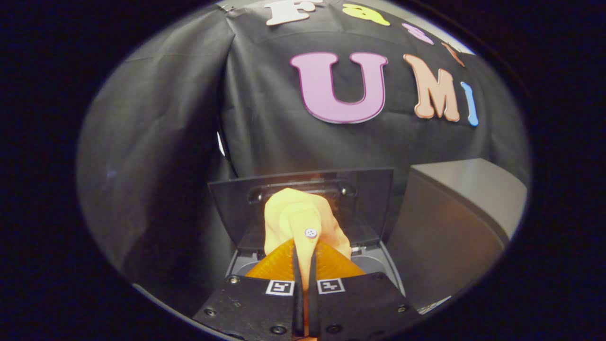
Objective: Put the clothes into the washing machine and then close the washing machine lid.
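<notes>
Orange cloth (303,222) with a small white button (310,232), pinched between both fingers of the gripper (305,255) and bunched up just ahead of them. Held right over the open top of the little washing machine (378,270). Dark see-through lid (369,199) standing up behind the cloth, tipped back toward the black wall. Gray box (454,222) close beside the washing machine, on the right.
</notes>
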Available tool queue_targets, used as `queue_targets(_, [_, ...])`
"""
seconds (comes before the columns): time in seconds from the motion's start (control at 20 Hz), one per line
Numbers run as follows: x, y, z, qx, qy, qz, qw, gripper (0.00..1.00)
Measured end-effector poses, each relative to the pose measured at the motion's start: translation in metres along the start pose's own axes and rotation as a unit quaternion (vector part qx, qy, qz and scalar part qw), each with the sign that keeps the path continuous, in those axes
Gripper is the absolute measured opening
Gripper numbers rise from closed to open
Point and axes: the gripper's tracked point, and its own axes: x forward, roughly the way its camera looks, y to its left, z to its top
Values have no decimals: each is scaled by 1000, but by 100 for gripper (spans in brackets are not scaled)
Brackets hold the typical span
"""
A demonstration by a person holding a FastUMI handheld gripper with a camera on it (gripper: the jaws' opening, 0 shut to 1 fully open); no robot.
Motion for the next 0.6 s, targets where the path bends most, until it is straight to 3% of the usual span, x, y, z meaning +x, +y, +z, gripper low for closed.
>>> queue_targets(0.2, [25, 0, -43, -14, 46, -5, 999, 4])
queue_targets(0.6, [57, -9, -85, -19, 82, -18, 996, 4])
